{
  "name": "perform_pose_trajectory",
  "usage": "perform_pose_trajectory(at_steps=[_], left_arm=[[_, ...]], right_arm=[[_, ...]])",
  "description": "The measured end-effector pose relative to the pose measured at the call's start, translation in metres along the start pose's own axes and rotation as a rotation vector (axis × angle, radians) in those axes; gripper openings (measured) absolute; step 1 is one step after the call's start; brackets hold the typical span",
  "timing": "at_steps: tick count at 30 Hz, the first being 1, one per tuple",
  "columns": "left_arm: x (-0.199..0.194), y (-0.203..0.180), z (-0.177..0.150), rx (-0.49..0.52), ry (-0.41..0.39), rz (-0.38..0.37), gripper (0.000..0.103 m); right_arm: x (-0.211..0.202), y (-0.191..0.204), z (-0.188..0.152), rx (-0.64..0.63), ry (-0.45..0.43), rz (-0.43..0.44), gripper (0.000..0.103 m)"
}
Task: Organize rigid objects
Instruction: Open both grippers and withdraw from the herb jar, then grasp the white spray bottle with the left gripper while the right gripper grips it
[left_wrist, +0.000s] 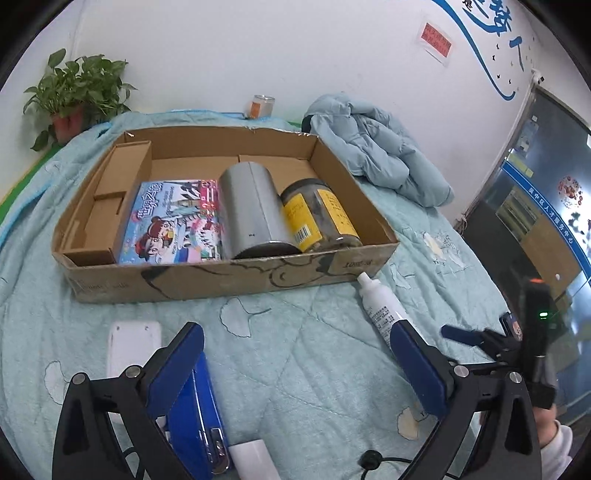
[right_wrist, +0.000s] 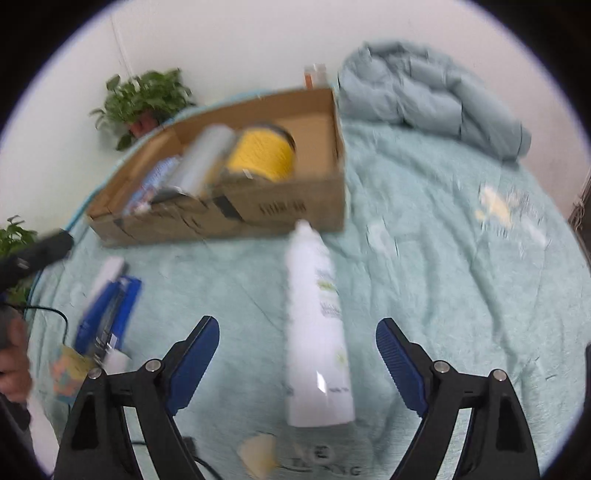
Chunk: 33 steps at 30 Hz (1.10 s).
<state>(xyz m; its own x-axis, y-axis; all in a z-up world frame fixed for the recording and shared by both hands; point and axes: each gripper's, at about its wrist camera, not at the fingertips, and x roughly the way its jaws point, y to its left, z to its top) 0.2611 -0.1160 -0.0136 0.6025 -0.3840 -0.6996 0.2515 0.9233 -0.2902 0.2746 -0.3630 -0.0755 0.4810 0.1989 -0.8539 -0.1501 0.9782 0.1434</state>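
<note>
Left gripper (left_wrist: 295, 365) stands wide open and empty above the quilt (left_wrist: 314, 350), the blue stapler (left_wrist: 195, 417) under its left finger; the cardboard box (left_wrist: 236, 273) beyond already holds a book, a tin and a jar. In the right wrist view, the right gripper (right_wrist: 297, 360) is open, straddling the white bottle (right_wrist: 317, 332) without touching it. Advice: descend squarely, close on the bottle's mid-body, and lift clear of the box wall.

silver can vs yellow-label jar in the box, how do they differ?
1. The silver can is bare metal and opaque; the yellow-label jar is see-through with a yellow printed label.
2. The can looks larger than the jar.
3. The can lies next to the picture book; the jar lies nearer the box's right wall.

Shared: both lie on their sides, side by side, inside the cardboard box.
</note>
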Motion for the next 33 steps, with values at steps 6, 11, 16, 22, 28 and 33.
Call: perform_pose_trajectory(at_steps=[6, 11, 16, 22, 28, 33], left_arm=[[0.011, -0.007, -0.003, -0.018, 0.064, -0.052, 0.102], [0.027, -0.017, -0.006, -0.034, 0.131, -0.129, 0.102], [0.049, -0.026, -0.008, -0.057, 0.225, -0.258, 0.1], [0.074, -0.031, -0.011, -0.067, 0.298, -0.293, 0.088], [0.104, -0.038, -0.017, -0.063, 0.39, -0.308, 0.071], [0.12, -0.046, -0.023, -0.051, 0.438, -0.325, 0.056]], right_arm=[[0.009, 0.005, -0.009, -0.033, 0.038, -0.057, 0.041], [0.001, 0.03, -0.017, -0.099, 0.034, -0.083, 0.04], [-0.017, 0.068, -0.028, -0.25, 0.031, 0.106, 0.038], [-0.004, 0.048, -0.017, -0.071, 0.085, 0.155, 0.039], [0.012, 0.048, -0.012, -0.008, 0.138, 0.155, 0.045], [0.024, 0.054, -0.015, 0.006, 0.152, 0.166, 0.047]])
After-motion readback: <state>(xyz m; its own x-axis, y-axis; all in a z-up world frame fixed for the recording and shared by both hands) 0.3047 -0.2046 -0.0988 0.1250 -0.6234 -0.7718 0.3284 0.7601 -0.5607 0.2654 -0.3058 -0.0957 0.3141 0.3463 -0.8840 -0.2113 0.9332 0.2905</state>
